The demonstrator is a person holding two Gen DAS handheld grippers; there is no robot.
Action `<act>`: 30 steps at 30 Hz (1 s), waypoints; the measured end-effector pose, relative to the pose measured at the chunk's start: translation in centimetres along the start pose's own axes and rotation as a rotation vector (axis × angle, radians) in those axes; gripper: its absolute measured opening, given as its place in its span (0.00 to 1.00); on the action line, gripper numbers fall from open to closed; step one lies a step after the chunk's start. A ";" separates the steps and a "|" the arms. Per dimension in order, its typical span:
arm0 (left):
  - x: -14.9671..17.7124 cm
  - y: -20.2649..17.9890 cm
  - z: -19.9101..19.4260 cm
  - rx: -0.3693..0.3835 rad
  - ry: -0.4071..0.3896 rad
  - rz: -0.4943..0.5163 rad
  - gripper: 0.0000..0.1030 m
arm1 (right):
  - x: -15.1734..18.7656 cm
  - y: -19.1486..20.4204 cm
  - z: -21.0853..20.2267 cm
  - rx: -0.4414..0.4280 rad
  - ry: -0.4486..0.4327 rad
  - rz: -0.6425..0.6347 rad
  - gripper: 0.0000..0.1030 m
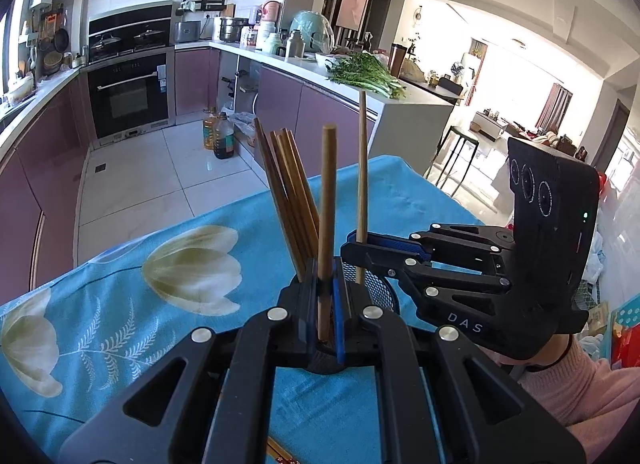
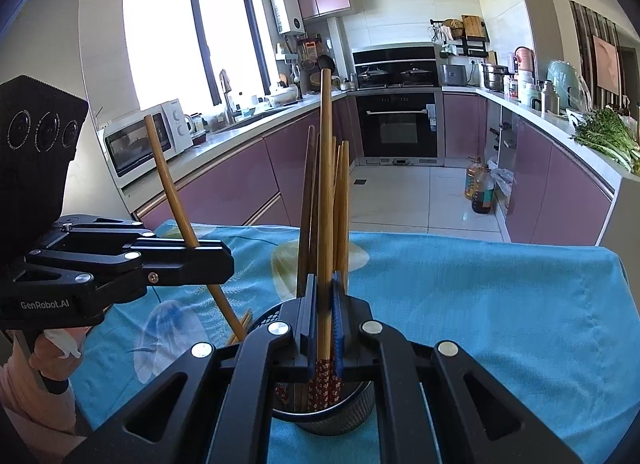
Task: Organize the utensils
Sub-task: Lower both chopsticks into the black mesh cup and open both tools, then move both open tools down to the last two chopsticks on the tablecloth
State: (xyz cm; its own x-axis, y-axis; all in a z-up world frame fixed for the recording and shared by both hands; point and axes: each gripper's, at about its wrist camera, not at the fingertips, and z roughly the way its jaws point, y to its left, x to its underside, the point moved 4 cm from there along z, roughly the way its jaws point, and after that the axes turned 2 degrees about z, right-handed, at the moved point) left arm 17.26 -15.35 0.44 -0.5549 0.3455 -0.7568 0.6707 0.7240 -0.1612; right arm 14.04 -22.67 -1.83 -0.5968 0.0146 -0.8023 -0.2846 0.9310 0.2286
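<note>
A black mesh holder [image 1: 381, 289] [image 2: 348, 414] stands on the blue floral tablecloth with several wooden chopsticks [image 1: 288, 192] [image 2: 342, 204] upright in it. My left gripper [image 1: 324, 278] [image 2: 224, 260] is shut on one chopstick [image 1: 327, 204] [image 2: 170, 188], which leans with its lower end by the holder's rim. My right gripper [image 2: 324, 286] [image 1: 354, 249] is shut on a second chopstick [image 2: 325, 168] [image 1: 362, 168]. That one stands upright, and its red patterned end [image 2: 326, 382] reaches into the holder. Both grippers hover just above the holder, side by side.
More chopsticks lie loose on the cloth [image 1: 280, 454] [image 2: 240, 324] near the holder. The table's far edge [image 2: 440, 240] drops to a tiled kitchen floor with oil bottles [image 2: 478, 188]. A person's hands and pink sleeves [image 1: 576, 380] hold the grippers. A stool [image 1: 460, 144] stands beyond the table.
</note>
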 end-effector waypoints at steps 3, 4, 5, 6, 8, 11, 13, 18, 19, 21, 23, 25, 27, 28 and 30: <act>0.0 0.4 0.7 0.004 0.017 -0.013 0.07 | 0.3 -0.3 0.4 0.001 0.016 0.007 0.06; 0.0 0.5 1.0 0.004 0.023 -0.016 0.07 | 0.2 -0.3 0.5 0.001 0.017 0.010 0.06; 0.0 0.7 1.4 -0.001 0.030 -0.020 0.07 | 0.2 -0.3 0.6 0.000 0.019 0.013 0.06; -0.1 0.7 1.8 -0.005 0.033 -0.021 0.07 | 0.3 -0.3 0.7 -0.001 0.021 0.015 0.06; -0.2 1.0 2.4 -0.009 0.043 -0.030 0.07 | 0.2 -0.3 0.8 0.000 0.024 0.020 0.06; -0.4 1.4 3.1 -0.012 0.051 -0.044 0.07 | 0.1 -0.4 1.0 -0.002 0.027 0.023 0.06; -0.4 1.6 3.7 -0.017 0.062 -0.053 0.07 | 0.1 -0.4 1.1 -0.005 0.028 0.029 0.06; -0.2 2.0 4.4 -0.022 0.070 -0.070 0.14 | 0.1 -0.8 1.2 -0.003 0.025 0.045 0.08; -0.1 2.2 4.4 -0.024 0.069 -0.077 0.14 | 0.1 -0.9 1.2 -0.001 0.023 0.045 0.08; 0.2 2.4 4.5 -0.021 0.065 -0.087 0.14 | 0.1 -1.0 1.1 0.002 0.020 0.048 0.08; 0.6 2.6 4.2 -0.034 0.058 -0.095 0.15 | 0.1 -1.1 0.9 0.001 0.015 0.055 0.08; 0.9 2.7 3.7 -0.049 0.040 -0.099 0.16 | 0.2 -1.1 0.7 -0.002 0.010 0.056 0.09; 1.3 2.7 3.0 -0.060 0.019 -0.103 0.17 | 0.2 -1.1 0.4 -0.008 0.006 0.058 0.12; 1.4 2.7 2.7 -0.066 0.008 -0.103 0.20 | 0.3 -1.0 0.2 -0.011 0.003 0.057 0.14; 1.9 2.8 1.6 -0.095 -0.022 -0.108 0.24 | 0.4 -0.8 -0.3 -0.022 -0.005 0.053 0.15</act>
State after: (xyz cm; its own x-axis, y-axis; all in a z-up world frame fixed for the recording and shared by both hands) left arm 18.90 -13.59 -2.48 -0.6097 0.2504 -0.7520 0.5575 0.8099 -0.1823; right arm 13.80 -23.49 -2.11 -0.6079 0.0658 -0.7913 -0.2691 0.9205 0.2833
